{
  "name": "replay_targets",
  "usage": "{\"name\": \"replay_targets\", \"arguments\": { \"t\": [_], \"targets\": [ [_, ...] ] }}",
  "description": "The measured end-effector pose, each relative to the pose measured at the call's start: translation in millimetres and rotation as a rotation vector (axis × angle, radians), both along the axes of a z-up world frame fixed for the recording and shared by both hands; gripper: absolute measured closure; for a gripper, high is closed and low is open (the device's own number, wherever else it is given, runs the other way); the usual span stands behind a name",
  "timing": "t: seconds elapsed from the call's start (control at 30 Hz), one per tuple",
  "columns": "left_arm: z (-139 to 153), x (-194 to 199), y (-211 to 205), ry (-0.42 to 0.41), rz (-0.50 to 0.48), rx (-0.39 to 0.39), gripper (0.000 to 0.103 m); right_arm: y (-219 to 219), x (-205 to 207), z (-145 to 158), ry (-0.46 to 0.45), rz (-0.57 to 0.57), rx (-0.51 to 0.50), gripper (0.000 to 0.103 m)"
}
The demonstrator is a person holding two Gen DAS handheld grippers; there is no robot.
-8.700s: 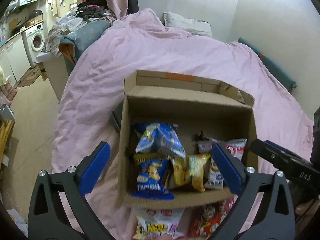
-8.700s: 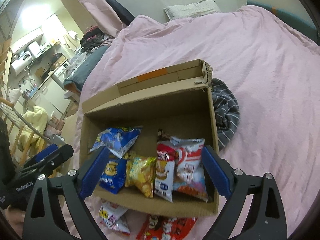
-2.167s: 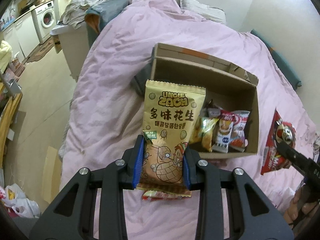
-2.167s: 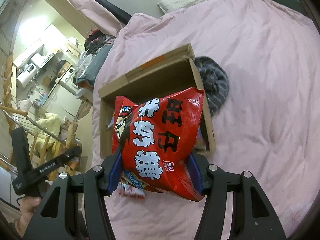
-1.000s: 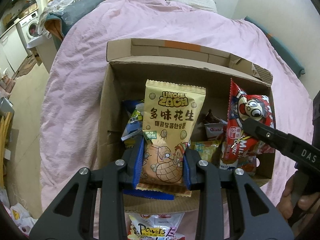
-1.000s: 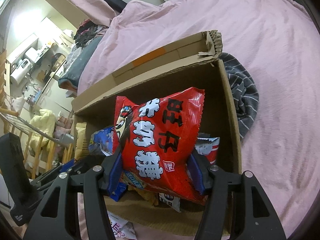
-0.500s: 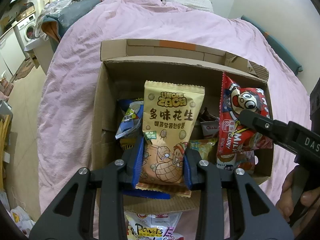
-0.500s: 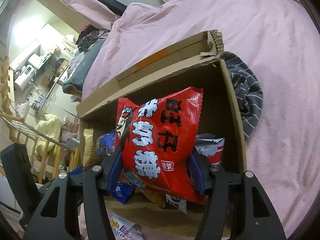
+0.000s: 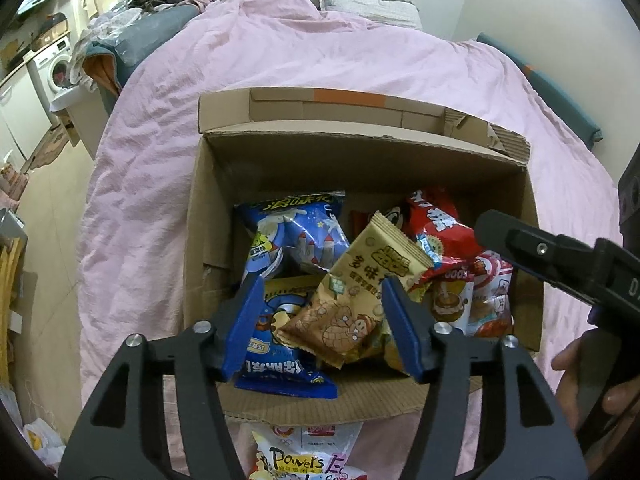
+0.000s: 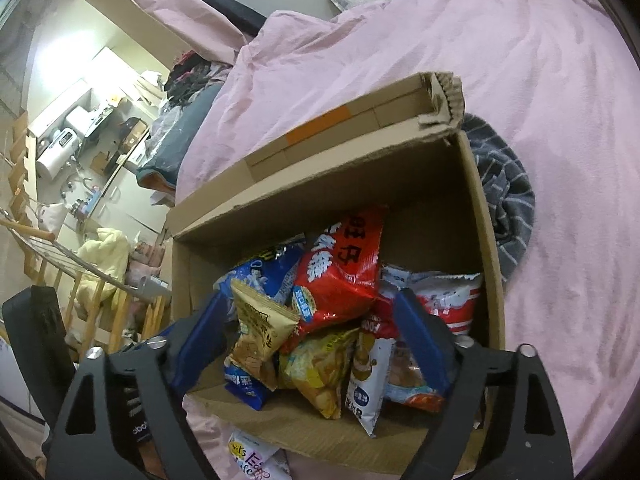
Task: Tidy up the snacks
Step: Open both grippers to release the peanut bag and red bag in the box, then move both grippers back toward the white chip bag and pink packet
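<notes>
**Two pairs of tongs letting go of snack bags over a cardboard box**

The left gripper (image 9: 324,312) hangs over the near edge of an open cardboard box (image 9: 208,216). Its blue-padded jaws are spreading apart. A tan peanut bag (image 9: 356,292) lies tilted between them, resting on the bags beneath; the left pad is clear of it, and the right pad stands at its edge, no longer squeezing.

The right gripper (image 10: 308,328) hangs over the same box, toward its right side, and its jaws are also spreading wide. A red candy bag (image 10: 340,276) lies loose in the gap between them, touching neither pad, leaning on the other snacks. In the left wrist view this gripper reaches in from the right, with part of the person's hand (image 9: 580,368) on its handle.

Inside the box, a blue bag with a castle print (image 9: 296,232) sits at the far left, and a second blue bag (image 9: 276,352) lies at the near left. A yellow chip bag (image 10: 320,368) stands near the middle. White and red packets (image 10: 436,296) fill the right side.

Just outside the near wall of the box, a white packet with colourful lettering (image 9: 304,460) lies on the pink bedspread (image 9: 280,56). A striped grey cloth (image 10: 504,200) is bunched against the right wall of the box. A pillow (image 9: 368,2) lies at the far end of the bed.
</notes>
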State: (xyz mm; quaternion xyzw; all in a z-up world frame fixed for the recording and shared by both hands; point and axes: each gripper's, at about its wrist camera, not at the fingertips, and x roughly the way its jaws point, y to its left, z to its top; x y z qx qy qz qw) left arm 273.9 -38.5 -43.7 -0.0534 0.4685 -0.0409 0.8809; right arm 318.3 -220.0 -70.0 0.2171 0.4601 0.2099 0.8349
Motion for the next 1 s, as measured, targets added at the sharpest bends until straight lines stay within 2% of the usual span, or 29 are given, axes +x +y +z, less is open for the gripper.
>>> {"name": "replay_targets", "arguments": {
  "t": [0.1, 0.13, 0.37, 0.53, 0.7, 0.8, 1.0],
  "targets": [
    [3.4, -2.7, 1.9, -0.023, 0.013, 0.005, 0.020, -0.1, -3.4, 7.7, -0.047, -0.023, -0.057, 0.011],
    [5.0, -3.8, 3.1, -0.032, 0.019, 0.005, 0.019, 0.2, -4.1, 9.7, -0.057, -0.029, -0.072, 0.008],
    [11.3, -7.5, 10.8, -0.067, 0.041, 0.001, 0.017, 1.2, -7.4, 19.7, -0.093, -0.029, -0.130, 0.001],
    [16.7, -15.9, 18.5, -0.097, 0.067, -0.035, 0.017, -1.5, -15.2, 27.1, -0.127, -0.046, -0.151, 0.000],
    [26.4, -26.6, 26.3, -0.141, 0.099, -0.049, 0.005, -9.5, -28.1, 35.1, -0.154, -0.072, -0.162, 0.000],
    [34.2, -33.2, 28.3, -0.167, 0.093, -0.062, 0.004, -11.7, -37.2, 39.8, -0.158, -0.073, -0.158, 0.000],
    [43.6, -43.2, 28.5, -0.183, 0.074, -0.036, 0.004, -7.2, -51.5, 48.5, -0.176, -0.058, -0.169, 0.000]
  ]
}}
